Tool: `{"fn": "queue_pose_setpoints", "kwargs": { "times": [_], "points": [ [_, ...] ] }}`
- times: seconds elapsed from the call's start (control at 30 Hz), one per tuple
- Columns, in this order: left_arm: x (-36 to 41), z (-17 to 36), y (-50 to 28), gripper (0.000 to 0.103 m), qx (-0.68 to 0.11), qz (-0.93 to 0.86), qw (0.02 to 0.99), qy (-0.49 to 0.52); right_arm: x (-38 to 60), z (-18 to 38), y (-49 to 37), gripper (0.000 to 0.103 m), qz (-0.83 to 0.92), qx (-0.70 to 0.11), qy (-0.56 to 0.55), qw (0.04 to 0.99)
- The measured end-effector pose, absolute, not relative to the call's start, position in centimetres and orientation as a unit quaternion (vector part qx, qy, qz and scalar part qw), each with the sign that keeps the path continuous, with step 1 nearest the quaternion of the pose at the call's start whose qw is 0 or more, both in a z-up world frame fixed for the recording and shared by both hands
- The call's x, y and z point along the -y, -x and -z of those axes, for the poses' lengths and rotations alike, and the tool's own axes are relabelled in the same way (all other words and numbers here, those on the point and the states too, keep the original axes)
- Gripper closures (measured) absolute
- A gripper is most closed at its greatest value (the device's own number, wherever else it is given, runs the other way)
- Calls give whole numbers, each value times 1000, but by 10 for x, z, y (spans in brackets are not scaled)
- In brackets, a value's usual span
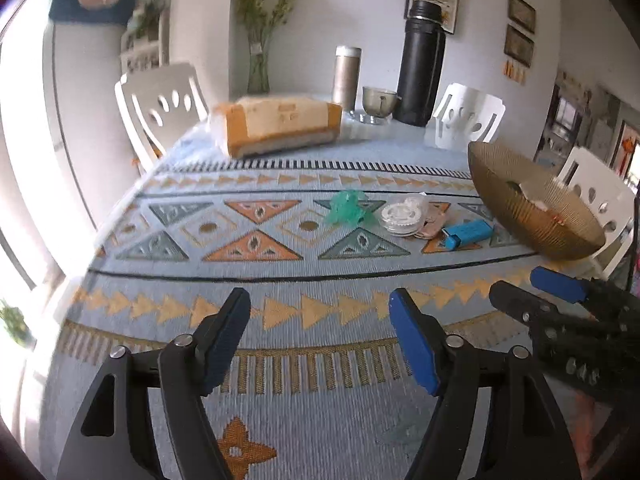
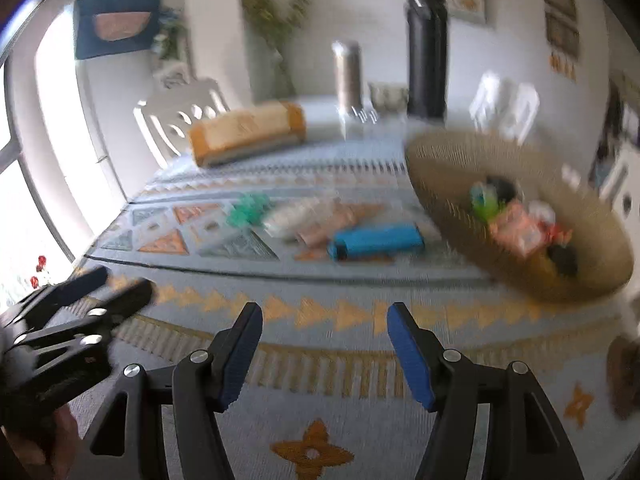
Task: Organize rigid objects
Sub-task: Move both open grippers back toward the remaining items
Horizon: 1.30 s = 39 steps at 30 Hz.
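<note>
On the patterned tablecloth lie a green plastic piece, a clear round case, a pinkish flat item and a blue lighter. The lighter also shows in the blurred right wrist view. A golden ribbed bowl stands to their right; in the right wrist view the bowl holds several small items. My left gripper is open and empty above the near cloth. My right gripper is open and empty; it also shows in the left wrist view.
At the table's far end stand an orange tissue box, a steel tumbler, a small glass bowl, a black thermos and a vase. White chairs surround the table.
</note>
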<state>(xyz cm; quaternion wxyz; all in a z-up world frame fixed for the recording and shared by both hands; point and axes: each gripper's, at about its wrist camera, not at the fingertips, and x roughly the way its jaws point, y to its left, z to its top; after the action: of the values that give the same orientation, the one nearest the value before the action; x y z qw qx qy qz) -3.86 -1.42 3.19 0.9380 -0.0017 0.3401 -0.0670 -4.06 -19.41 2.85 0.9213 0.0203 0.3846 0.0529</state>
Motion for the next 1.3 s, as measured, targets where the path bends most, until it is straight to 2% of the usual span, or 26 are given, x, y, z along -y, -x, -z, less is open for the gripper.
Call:
{"fn": "queue_pose_setpoints", "kwargs": {
  "times": [0.07, 0.23, 1.3],
  "points": [
    [20, -31, 37, 31, -346, 75, 935, -14, 205, -28, 38, 39, -47, -385, -45, 921],
    [21, -28, 35, 31, -360, 73, 930, -19, 225, -24, 31, 28, -42, -398, -91, 912],
    [31, -20, 24, 31, -403, 98, 909, -46, 231, -16, 19, 28, -32, -428, -105, 897]
  ]
}}
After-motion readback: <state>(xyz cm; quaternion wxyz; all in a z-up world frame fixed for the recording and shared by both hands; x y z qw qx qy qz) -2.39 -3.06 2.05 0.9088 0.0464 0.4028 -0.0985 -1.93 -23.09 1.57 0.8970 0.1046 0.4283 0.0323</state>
